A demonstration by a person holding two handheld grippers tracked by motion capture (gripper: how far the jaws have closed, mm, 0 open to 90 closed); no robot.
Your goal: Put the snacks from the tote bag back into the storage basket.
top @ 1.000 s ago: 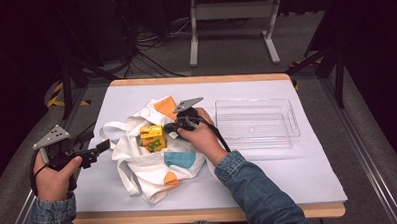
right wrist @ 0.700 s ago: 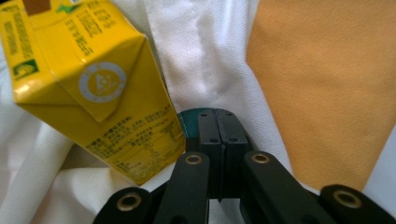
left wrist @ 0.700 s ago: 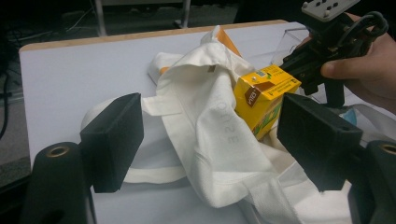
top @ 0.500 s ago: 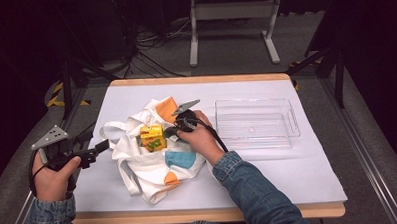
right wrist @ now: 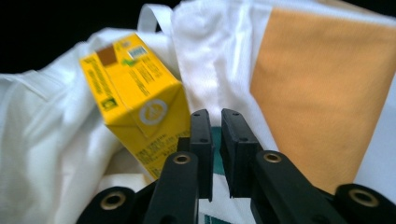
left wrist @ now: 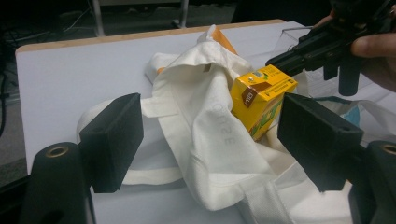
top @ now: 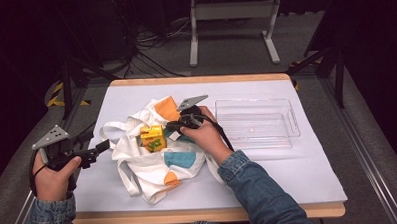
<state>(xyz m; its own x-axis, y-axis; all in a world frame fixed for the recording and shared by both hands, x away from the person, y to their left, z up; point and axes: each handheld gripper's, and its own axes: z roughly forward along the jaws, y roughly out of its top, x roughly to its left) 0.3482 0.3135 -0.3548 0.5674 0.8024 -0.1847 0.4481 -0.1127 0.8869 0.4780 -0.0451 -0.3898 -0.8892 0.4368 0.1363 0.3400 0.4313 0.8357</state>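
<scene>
We see bare desk (top: 314,180) at lower right and along the upper left edge. Mid-frame, the crumpled tote bag (top: 153,168) and yellow carton (top: 153,137) block passage; the clear tray (top: 257,124) occupies the right.

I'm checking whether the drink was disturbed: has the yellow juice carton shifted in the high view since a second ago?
No. The yellow juice carton sits in the same spot in the white tote bag, left of the clear tray.
</scene>
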